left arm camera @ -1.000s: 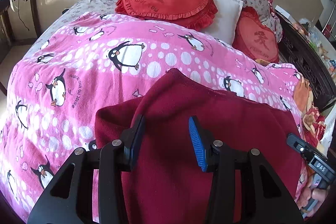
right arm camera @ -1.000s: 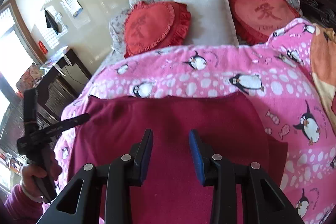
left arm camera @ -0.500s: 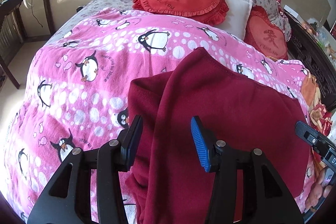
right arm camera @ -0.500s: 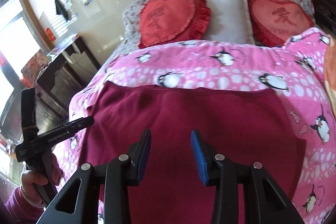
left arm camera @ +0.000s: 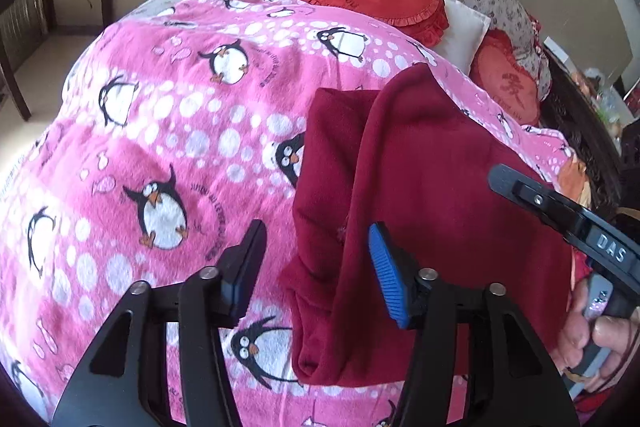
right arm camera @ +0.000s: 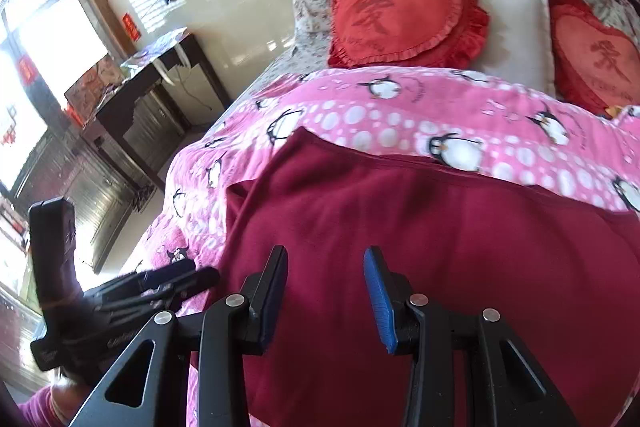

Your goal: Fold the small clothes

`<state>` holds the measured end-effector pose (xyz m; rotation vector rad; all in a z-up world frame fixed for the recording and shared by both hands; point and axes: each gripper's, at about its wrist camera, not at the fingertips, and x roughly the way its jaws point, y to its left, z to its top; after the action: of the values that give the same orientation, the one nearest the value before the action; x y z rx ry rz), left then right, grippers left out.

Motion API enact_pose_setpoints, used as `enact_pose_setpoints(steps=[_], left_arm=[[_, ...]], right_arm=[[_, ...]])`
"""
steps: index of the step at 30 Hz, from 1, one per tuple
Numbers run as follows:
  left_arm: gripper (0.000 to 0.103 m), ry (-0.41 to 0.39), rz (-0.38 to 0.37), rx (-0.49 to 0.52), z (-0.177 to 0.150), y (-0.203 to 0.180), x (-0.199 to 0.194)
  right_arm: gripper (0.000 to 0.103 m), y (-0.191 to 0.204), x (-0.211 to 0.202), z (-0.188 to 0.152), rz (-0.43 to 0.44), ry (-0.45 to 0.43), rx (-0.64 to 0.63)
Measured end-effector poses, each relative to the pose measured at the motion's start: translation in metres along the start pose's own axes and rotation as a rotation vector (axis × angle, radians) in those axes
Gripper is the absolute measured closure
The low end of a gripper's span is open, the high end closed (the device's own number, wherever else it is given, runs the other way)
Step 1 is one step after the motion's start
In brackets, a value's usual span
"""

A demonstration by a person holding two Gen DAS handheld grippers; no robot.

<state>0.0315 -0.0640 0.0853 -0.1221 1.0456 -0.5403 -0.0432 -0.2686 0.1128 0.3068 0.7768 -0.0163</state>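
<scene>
A: Garment (left arm camera: 440, 187), dark red, lies spread on the pink penguin blanket (left arm camera: 160, 131), yes?

B: Yes, more to the right part of the bed, with its left edge doubled over in a fold.

A: And the left gripper (left arm camera: 316, 267)?

B: Its jaws are opening; only the fold's edge is between them, and the pads do not press it.

A: The right gripper (right arm camera: 326, 291)?

B: Narrow gap, above the cloth, holding nothing. Red heart cushions (right arm camera: 404, 19) lie far behind.
</scene>
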Motion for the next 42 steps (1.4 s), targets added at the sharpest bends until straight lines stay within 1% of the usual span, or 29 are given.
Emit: enact_pose_setpoints(steps=[1,2,5,7,8,9,11,12,13,15,17,18,19,21,22,24,26,27,28,29,31,32,33,34,35,36,40,41,42], left_arm=[[0.037,-0.010,-0.020,-0.028,-0.006,0.007,-0.003],[0.037,-0.018,-0.037,-0.052,-0.011,0.013,-0.005],[0.037,-0.003,-0.059,-0.088,-0.023,0.024,-0.005],[0.037,0.014,-0.079,-0.100,-0.029,0.028,-0.002],[0.037,0.020,-0.087,-0.103,-0.031,0.029,0.000],[0.037,0.025,-0.097,-0.103,-0.034,0.029,0.001],[0.037,0.029,-0.114,-0.101,-0.038,0.028,0.004],[0.037,0.030,-0.118,-0.102,-0.039,0.028,0.006],[0.037,0.028,-0.122,-0.105,-0.040,0.027,0.008],[0.035,0.014,-0.133,-0.113,-0.042,0.027,0.010],[0.031,-0.001,-0.147,-0.119,-0.043,0.027,0.010],[0.029,-0.009,-0.150,-0.119,-0.044,0.027,0.010],[0.029,-0.015,-0.150,-0.115,-0.046,0.026,0.010],[0.028,-0.022,-0.150,-0.103,-0.047,0.025,0.011],[0.028,-0.024,-0.153,-0.101,-0.048,0.024,0.012],[0.027,-0.026,-0.158,-0.102,-0.052,0.024,0.012],[0.027,-0.023,-0.161,-0.101,-0.052,0.023,0.012],[0.027,-0.020,-0.160,-0.098,-0.050,0.024,0.012],[0.027,-0.019,-0.158,-0.094,-0.049,0.023,0.012],[0.027,-0.019,-0.155,-0.088,-0.048,0.022,0.013],[0.027,-0.022,-0.152,-0.070,-0.043,0.019,0.013],[0.027,-0.025,-0.156,-0.066,-0.040,0.017,0.013],[0.027,-0.027,-0.164,-0.066,-0.037,0.015,0.013],[0.027,-0.026,-0.173,-0.065,-0.035,0.013,0.015],[0.024,-0.021,-0.182,-0.061,-0.032,0.011,0.017],[0.024,-0.019,-0.186,-0.055,-0.030,0.009,0.019],[0.024,-0.012,-0.210,-0.027,-0.026,0.000,0.027],[0.025,0.002,-0.221,-0.028,-0.025,0.000,0.029],[0.036,0.016,-0.238,-0.031,-0.024,0.000,0.030]], right_arm=[[0.065,0.004,0.007,0.003,0.001,0.006,-0.005],[0.065,0.010,0.015,0.006,0.005,0.015,-0.009],[0.065,0.022,0.038,0.013,0.015,0.048,-0.013],[0.055,0.028,0.056,0.017,0.009,0.092,-0.008],[0.054,0.033,0.064,0.021,-0.012,0.110,-0.008],[0.053,0.037,0.066,0.025,-0.022,0.109,-0.010],[0.051,0.045,0.068,0.034,-0.008,0.100,-0.006],[0.049,0.051,0.070,0.039,-0.004,0.100,-0.006],[0.043,0.055,0.072,0.041,-0.013,0.105,-0.013],[0.034,0.068,0.086,0.047,-0.085,0.133,-0.056],[0.034,0.079,0.099,0.048,-0.142,0.156,-0.101],[0.031,0.083,0.104,0.049,-0.166,0.167,-0.118],[0.024,0.090,0.113,0.049,-0.192,0.185,-0.144],[0.013,0.097,0.127,0.046,-0.239,0.211,-0.190],[0.010,0.099,0.134,0.044,-0.275,0.225,-0.210],[0.010,0.103,0.146,0.040,-0.343,0.250,-0.262],[0.010,0.103,0.151,0.036,-0.380,0.253,-0.313],[0.014,0.103,0.151,0.034,-0.385,0.246,-0.331],[0.025,0.101,0.147,0.033,-0.391,0.234,-0.344],[0.030,0.098,0.140,0.033,-0.371,0.220,-0.352],[0.051,0.090,0.123,0.033,-0.309,0.195,-0.339],[0.056,0.084,0.113,0.034,-0.260,0.184,-0.313],[0.066,0.081,0.103,0.038,-0.214,0.171,-0.286],[0.073,0.076,0.095,0.041,-0.174,0.158,-0.256],[0.074,0.070,0.086,0.043,-0.135,0.143,-0.224],[0.076,0.066,0.081,0.044,-0.108,0.134,-0.204],[0.077,0.061,0.071,0.040,-0.059,0.111,-0.176],[0.077,0.060,0.071,0.040,-0.051,0.107,-0.172],[0.077,0.060,0.069,0.039,-0.043,0.100,-0.168]])
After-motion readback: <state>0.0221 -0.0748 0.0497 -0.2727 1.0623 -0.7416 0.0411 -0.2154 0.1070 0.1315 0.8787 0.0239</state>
